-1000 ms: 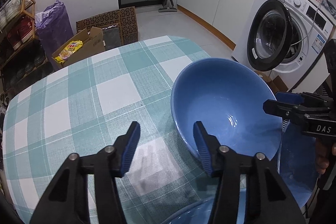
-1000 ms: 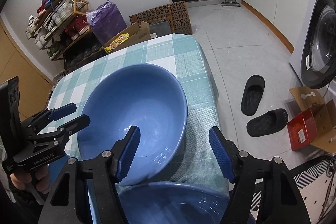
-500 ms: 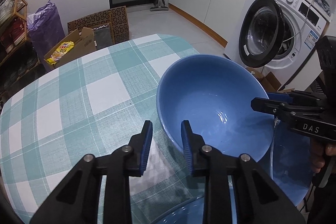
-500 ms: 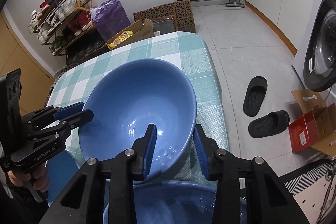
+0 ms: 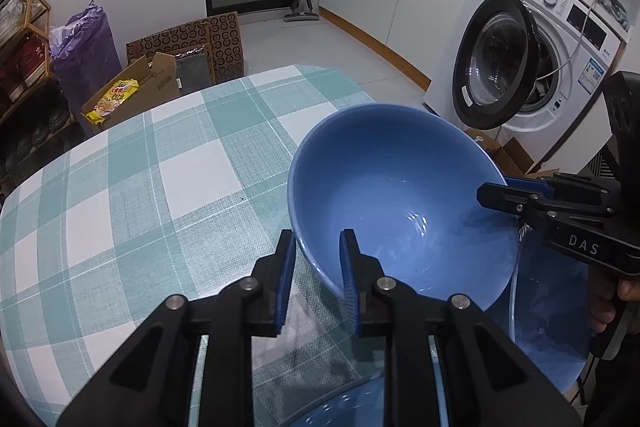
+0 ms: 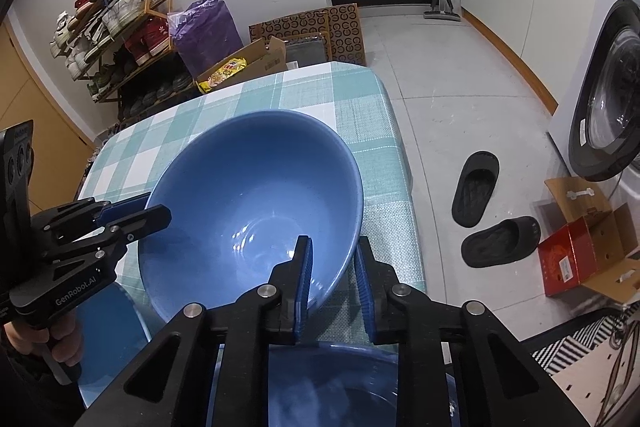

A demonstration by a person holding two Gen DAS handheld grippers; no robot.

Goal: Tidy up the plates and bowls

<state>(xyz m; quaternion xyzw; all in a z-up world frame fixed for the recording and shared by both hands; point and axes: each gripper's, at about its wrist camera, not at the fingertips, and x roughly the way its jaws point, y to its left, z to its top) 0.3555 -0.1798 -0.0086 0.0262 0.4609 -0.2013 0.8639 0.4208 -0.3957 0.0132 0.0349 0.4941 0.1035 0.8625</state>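
Both hand-held grippers, left (image 5: 316, 259) and right (image 6: 332, 267), have just been closing and now clamp the blue bowl (image 5: 400, 203) at opposite rims, so uneven lifting could slip it onto the plate (image 5: 548, 323) beside it.

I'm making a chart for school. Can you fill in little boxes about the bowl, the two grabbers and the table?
bowl: big blue bowl, tilted
left gripper: shut on the bowl's rim
right gripper: shut on the opposite rim
table: green-and-white checked cloth
other dishes: blue plate beside the bowl; another blue bowl nearer the cameras
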